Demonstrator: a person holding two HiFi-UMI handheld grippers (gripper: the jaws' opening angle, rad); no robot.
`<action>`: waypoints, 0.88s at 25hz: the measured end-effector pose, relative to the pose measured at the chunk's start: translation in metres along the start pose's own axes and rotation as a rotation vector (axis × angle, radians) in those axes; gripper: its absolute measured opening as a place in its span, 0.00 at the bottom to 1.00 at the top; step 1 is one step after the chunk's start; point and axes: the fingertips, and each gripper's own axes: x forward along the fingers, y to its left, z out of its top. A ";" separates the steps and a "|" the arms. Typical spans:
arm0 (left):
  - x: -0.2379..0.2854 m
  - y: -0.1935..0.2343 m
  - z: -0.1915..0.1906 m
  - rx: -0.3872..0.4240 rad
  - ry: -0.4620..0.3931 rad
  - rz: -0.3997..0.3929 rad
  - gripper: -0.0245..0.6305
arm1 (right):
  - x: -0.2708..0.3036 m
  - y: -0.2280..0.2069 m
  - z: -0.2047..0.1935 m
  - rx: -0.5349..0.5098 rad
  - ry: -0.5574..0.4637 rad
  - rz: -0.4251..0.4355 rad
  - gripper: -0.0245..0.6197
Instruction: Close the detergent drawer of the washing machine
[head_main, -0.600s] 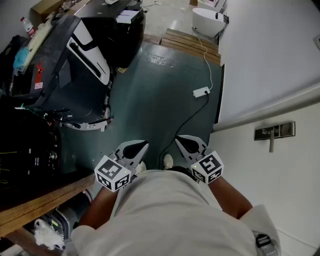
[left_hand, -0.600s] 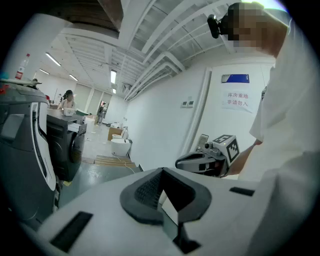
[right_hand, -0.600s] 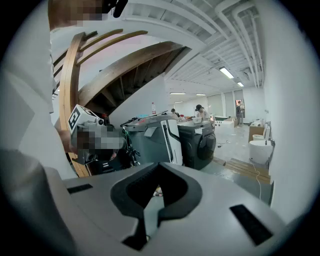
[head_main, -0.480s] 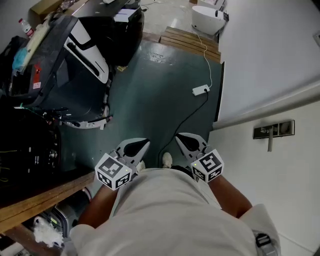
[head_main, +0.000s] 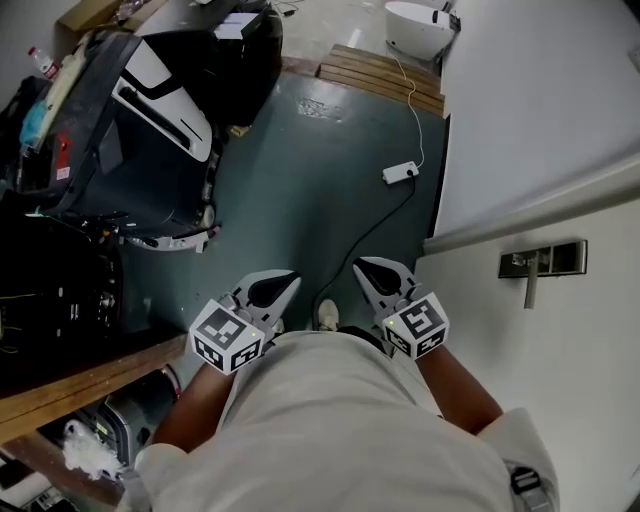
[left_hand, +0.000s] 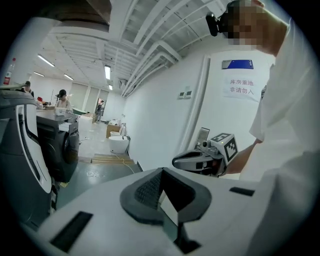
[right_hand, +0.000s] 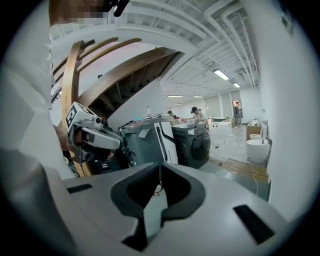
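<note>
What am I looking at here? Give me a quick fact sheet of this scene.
Who: one person, standing, seen from above
Left hand-held gripper: shut, empty, at waist height
Right hand-held gripper: shut, empty, beside the left one
Floor: dark green, with a white power strip and its cable
Washing machine: ahead, apart from both grippers
Detergent drawer: cannot be made out

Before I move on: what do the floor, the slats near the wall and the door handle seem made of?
Floor: likely painted concrete, dark green, scuffed, faint sheen. Slats: bare wood, tan, with board seams. Door handle: brushed metal, probably steel, by its dull grey shine.
</note>
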 end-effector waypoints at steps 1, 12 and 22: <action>0.005 -0.002 0.001 0.000 0.002 0.004 0.03 | -0.002 -0.005 -0.001 0.004 -0.005 0.008 0.05; 0.043 -0.008 0.009 -0.002 0.021 0.019 0.03 | -0.007 -0.066 0.002 0.034 -0.037 -0.038 0.15; 0.066 0.043 0.032 -0.004 -0.010 -0.013 0.03 | 0.035 -0.101 0.021 0.012 -0.024 -0.079 0.18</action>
